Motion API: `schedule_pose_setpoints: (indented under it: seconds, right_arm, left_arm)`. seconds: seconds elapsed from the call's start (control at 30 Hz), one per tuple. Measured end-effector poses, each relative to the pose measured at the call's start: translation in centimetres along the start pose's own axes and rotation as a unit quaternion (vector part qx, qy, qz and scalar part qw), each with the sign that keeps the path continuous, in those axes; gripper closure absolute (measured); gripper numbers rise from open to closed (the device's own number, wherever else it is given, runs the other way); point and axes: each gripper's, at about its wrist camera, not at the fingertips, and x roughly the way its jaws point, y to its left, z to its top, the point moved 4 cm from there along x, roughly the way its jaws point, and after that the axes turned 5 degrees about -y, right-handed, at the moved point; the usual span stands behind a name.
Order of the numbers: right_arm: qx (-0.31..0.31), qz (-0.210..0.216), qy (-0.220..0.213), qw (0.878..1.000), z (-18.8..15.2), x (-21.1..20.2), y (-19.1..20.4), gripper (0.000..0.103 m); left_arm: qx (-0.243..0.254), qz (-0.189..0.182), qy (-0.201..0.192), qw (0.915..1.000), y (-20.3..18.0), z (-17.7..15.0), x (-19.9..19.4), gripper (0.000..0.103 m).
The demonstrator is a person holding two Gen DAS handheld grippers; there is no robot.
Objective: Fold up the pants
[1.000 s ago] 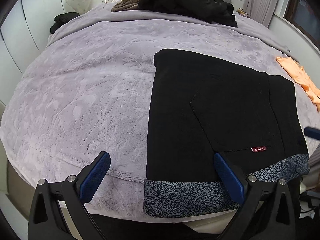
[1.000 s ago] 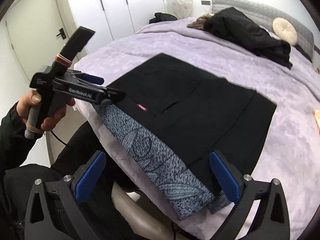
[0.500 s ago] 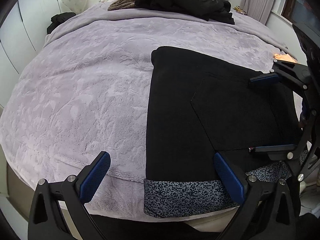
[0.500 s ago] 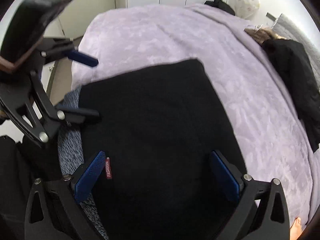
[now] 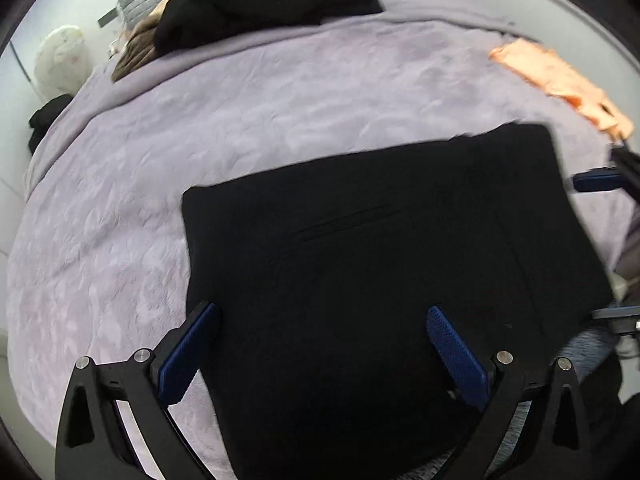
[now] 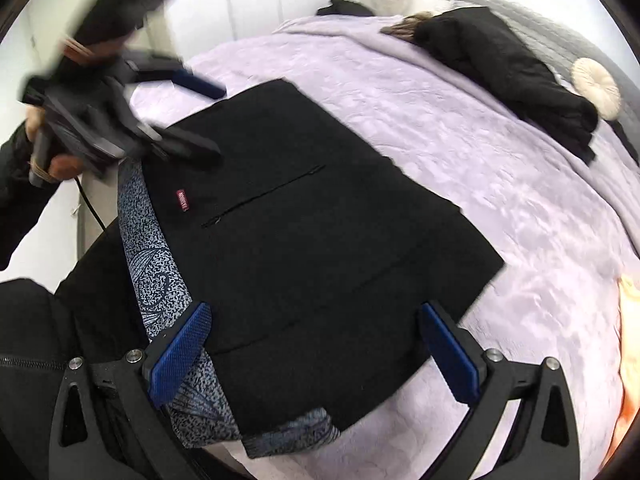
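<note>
We are hovering both the left gripper (image 5: 320, 344) and right gripper (image 6: 316, 336), jaws spread wide, over the black pants (image 6: 312, 232) (lying folded) on the bed (image 5: 120, 208).

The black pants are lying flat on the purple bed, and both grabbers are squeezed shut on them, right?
Not quite. The black pants do lie flat on the purple bed, but neither hand-held gripper is shut on them. The left hand-held gripper and the right hand-held gripper both have jaws spread wide, holding nothing, as each wrist view shows.
</note>
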Motion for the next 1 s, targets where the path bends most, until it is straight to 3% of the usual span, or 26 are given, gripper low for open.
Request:
schedule_pose_setpoints:
  seconds: [0.1,0.23,0.33,0.43,0.5,0.63,0.7,0.8,0.9,0.93,1.0]
  right_arm:
    - [0.075,-0.026,-0.019,0.997,-2.0,-1.9,-1.8,0.0]
    - [0.19,-0.014,-0.034,0.981,-4.8,-3.2,-4.2,0.0]
    - [0.244,0.023,-0.044,0.969,-5.1,-2.7,-5.0,0.0]
    - [0.275,0.062,-0.035,0.959,-5.0,-0.8,-5.1,0.0]
    - [0.284,0.088,-0.027,0.954,-4.8,0.7,-4.8,0.0]
    - [0.304,0.142,-0.031,0.942,-3.8,3.4,-3.9,0.0]
    - [0.289,0.157,-0.035,0.944,-2.7,4.2,-2.7,0.003]
    - [0.276,0.141,-0.027,0.951,-2.3,5.2,-2.1,0.006]
    - [0.293,0.148,-0.035,0.944,-2.4,4.4,-2.9,0.023]
    - [0.299,0.153,-0.037,0.941,-2.4,4.2,-3.2,0.032]
    - [0.296,0.149,-0.039,0.943,-2.2,4.0,-2.9,0.037]
  left_arm:
    - [-0.051,-0.034,-0.019,0.9979,2.5,-1.0,-1.8,0.0]
    - [-0.108,-0.064,-0.049,0.9909,6.3,-2.2,-4.2,0.0]
    - [-0.147,-0.09,-0.025,0.9848,8.3,-2.8,-2.9,0.0]
    - [-0.162,-0.163,0.01,0.9733,7.3,-3.7,-0.9,0.0]
    - [-0.147,-0.19,0.024,0.9703,5.8,-4.0,0.1,0.0]
    - [-0.149,-0.193,0.024,0.9696,4.1,-4.0,0.8,0.0]
    - [-0.155,-0.197,0.027,0.9676,3.9,-3.8,1.1,0.0]
    - [-0.142,-0.212,0.024,0.9666,4.0,-3.9,1.8,0.0]
    - [-0.157,-0.225,0.011,0.9616,4.1,-3.9,1.8,0.002]
    - [-0.148,-0.217,-0.002,0.9649,3.6,-3.8,1.1,0.007]
    - [-0.13,-0.198,-0.019,0.9714,2.8,-3.8,0.1,0.013]
